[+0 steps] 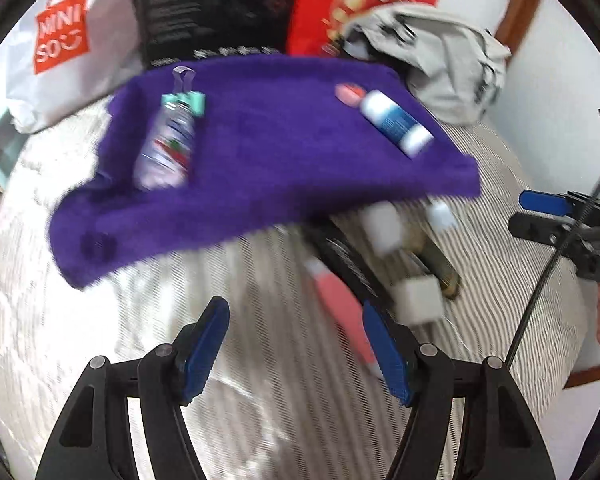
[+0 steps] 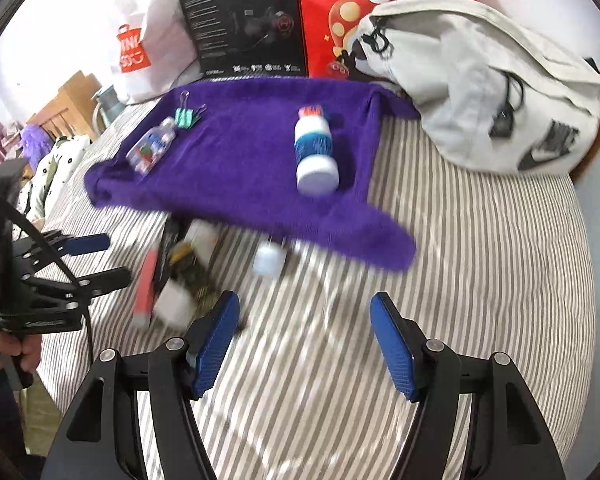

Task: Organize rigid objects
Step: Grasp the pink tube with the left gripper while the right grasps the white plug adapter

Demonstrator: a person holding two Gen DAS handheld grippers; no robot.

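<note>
Two hand-held grippers hang over a bed w/ a grey-striped sheet (image 2: 460, 280), both empty: left hand-held gripper (image 1: 296, 344) w/ blue pads spread wide, right hand-held gripper (image 2: 304, 340) likewise spread, nothing between the fingers. In the right wrist view the left one shows at the left edge, held by a hand (image 2: 16, 354). Just past the fingertips, on the sheet, lies a blurred cluster of small items: a pink stick-shaped thing (image 2: 146, 288), white blocks (image 1: 420, 300) around a dark object, too blurred to tell what, and a small white cap-like piece (image 2: 269, 260) near the cloth edge. Next, a purple cloth (image 2: 240, 160) spread on the bed. On it: a white bottle w/ blue label (image 2: 315, 152) lying on its side at the right part, a small pink round thing (image 1: 350, 93) just beside its far end, a clear packet w/ colourful print (image 2: 150, 150) at the left, and a teal binder clip (image 2: 186, 118) at the packet's far end. Beyond the cloth, left to right: a white shopping bag w/ red logo (image 1: 60, 32), a black box (image 2: 244, 24), a red bag (image 2: 380, 0), and a light grey backpack (image 2: 480, 80) at the right, partly in front of the red bag.
</note>
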